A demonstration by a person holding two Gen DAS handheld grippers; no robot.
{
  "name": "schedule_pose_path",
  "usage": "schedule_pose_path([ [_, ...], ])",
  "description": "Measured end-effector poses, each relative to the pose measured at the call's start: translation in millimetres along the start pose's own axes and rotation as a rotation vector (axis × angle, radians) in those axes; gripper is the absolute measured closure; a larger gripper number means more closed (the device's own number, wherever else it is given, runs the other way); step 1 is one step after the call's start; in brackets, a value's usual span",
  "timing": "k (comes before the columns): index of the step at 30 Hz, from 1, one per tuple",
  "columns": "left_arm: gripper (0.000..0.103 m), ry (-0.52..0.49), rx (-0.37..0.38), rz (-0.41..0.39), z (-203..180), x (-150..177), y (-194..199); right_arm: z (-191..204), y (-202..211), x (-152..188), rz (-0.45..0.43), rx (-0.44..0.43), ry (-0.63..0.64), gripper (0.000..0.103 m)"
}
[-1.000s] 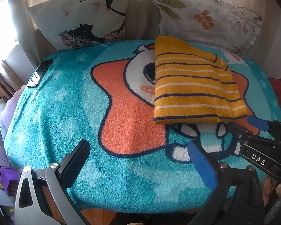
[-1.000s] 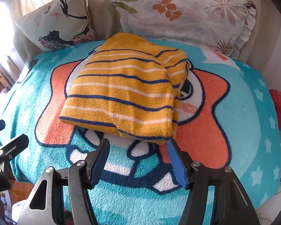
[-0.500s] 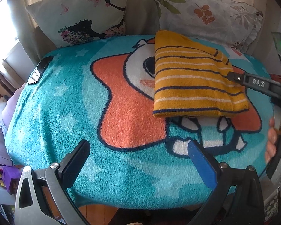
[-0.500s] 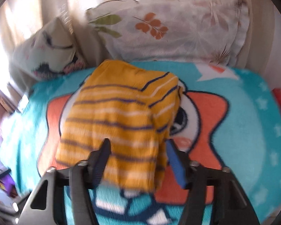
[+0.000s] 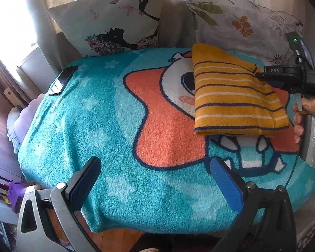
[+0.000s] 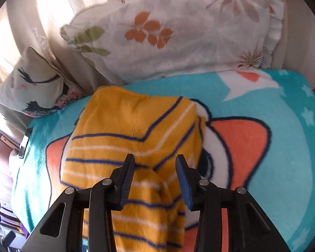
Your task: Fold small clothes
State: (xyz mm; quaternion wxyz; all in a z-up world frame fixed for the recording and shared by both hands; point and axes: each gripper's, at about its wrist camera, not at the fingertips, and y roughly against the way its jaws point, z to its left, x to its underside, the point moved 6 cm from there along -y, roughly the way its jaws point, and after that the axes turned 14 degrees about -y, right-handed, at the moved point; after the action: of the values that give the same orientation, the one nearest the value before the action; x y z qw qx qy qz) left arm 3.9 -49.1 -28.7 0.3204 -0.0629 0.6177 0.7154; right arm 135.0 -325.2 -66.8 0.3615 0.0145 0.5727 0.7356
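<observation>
Sweater [image 6: 124, 147], yellow striped, folded, lies toward far right side of bed blanket [image 5: 119, 147]. Your right hand-held gripper [image 6: 155, 180] straddles its raised fold, jaws opening. Your left hand-held gripper [image 5: 155, 178] hangs released, nothing between jaws, over near edge.

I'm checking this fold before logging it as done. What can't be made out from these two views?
- Right gripper grip: right wrist view shows the yellow striped garment between the opening jaws; pad contact is unclear.
- Garment's near edge: right wrist view, hidden by the gripper and cut off by the frame.
- Its far right corner: left wrist view, hidden by the right gripper's body.
- Garment type: folded, unreadable.
</observation>
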Motion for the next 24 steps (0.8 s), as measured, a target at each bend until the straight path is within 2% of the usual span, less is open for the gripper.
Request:
schedule_pose_path([
  [2, 0.000, 0.006, -0.002, -0.013, 4, -2, 4, -4, -20, 0, 0.046, 0.035, 0.008, 0.059],
  [3, 0.000, 0.008, -0.004, -0.017, 6, -3, 6, -4, -19, -2, 0.040, 0.035, 0.003, 0.058],
  [6, 0.000, 0.017, -0.007, -0.022, 11, -4, 6, 5, 4, -2, -0.006, 0.048, 0.042, 0.057],
  [8, 0.000, 0.022, 0.005, -0.013, 12, -4, 2, 14, 22, 6, -0.032, 0.049, 0.081, 0.051],
  [9, 0.000, 0.024, 0.012, -0.006, 13, -4, -1, 18, 29, 11, -0.041, 0.049, 0.098, 0.046],
  [12, 0.000, 0.027, 0.041, 0.007, 12, -5, -8, 32, 46, 35, -0.054, 0.055, 0.157, 0.042],
  [20, 0.000, -0.002, 0.099, 0.008, 13, -12, -19, 25, 54, 111, 0.012, 0.102, 0.177, 0.040],
  [24, 0.000, -0.026, 0.127, 0.004, 14, -15, -22, 22, 55, 124, 0.015, 0.132, 0.145, 0.040],
])
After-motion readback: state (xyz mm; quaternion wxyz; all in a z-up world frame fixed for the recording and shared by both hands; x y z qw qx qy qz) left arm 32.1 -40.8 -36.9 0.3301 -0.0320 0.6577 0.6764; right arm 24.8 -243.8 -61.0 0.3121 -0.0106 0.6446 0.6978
